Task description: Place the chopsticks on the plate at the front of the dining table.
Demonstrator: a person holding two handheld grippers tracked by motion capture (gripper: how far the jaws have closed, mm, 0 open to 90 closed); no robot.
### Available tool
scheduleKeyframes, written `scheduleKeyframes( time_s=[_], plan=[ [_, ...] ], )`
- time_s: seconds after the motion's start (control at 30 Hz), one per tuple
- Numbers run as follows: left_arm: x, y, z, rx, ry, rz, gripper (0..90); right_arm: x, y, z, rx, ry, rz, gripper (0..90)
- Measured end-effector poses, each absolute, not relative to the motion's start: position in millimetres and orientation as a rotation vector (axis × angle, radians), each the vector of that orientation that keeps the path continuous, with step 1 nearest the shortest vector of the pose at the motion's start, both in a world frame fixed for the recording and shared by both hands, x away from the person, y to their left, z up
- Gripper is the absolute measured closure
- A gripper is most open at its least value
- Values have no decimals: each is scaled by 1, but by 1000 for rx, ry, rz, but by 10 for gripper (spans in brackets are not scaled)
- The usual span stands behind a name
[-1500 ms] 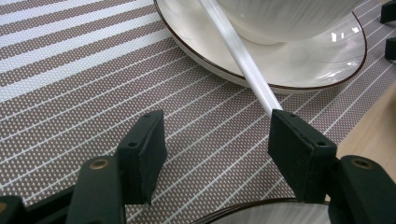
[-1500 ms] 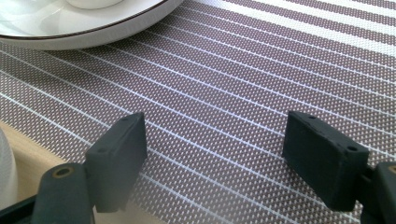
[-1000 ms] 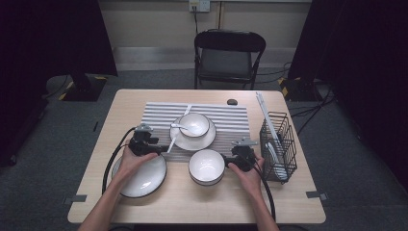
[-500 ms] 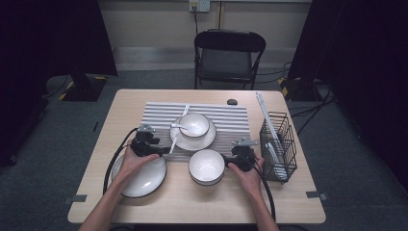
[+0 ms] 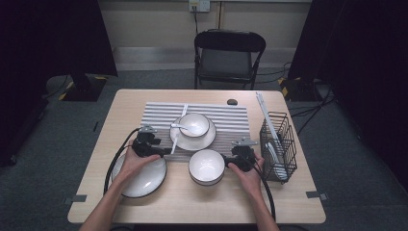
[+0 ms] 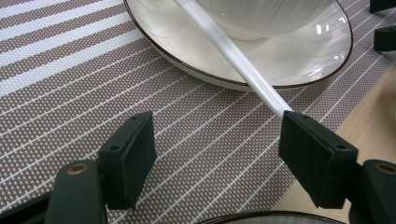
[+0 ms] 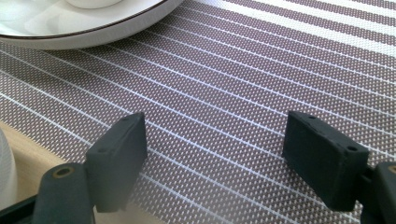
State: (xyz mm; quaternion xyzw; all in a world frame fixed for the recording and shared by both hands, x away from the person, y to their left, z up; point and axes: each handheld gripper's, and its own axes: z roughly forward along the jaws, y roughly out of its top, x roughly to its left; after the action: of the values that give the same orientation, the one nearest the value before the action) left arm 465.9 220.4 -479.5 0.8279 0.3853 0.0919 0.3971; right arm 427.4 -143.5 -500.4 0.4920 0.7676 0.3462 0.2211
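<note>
Woven striped mat (image 6: 140, 84), glossy round plate (image 6: 299, 51)

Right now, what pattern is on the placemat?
Brown-and-white stripes on the placemat, clearest in the right gripper view.

A striped mat (image 5: 226, 118) lies across the far middle of the table (image 5: 192, 202). On its near left part sits a saucer (image 5: 208, 138) bearing a bowl (image 5: 194, 124) with a spoon (image 5: 183, 128) in it. A long white stick (image 5: 179, 126) runs from the mat's far edge (across the saucer's left rim) toward its near edge. Before the mat, a plate (image 5: 144, 180) lies at the left and a second bowl (image 5: 206, 166) in the middle. A wire basket (image 5: 280, 144) stands right of the mat.
</note>
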Motion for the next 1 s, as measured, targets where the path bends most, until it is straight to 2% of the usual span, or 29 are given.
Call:
scheduleKeyframes(
  time_s=[1.0],
  plan=[
    [464,221,-478,2070,981,217,233,427,-144,-500,1365,2120,961,208]
  ],
)
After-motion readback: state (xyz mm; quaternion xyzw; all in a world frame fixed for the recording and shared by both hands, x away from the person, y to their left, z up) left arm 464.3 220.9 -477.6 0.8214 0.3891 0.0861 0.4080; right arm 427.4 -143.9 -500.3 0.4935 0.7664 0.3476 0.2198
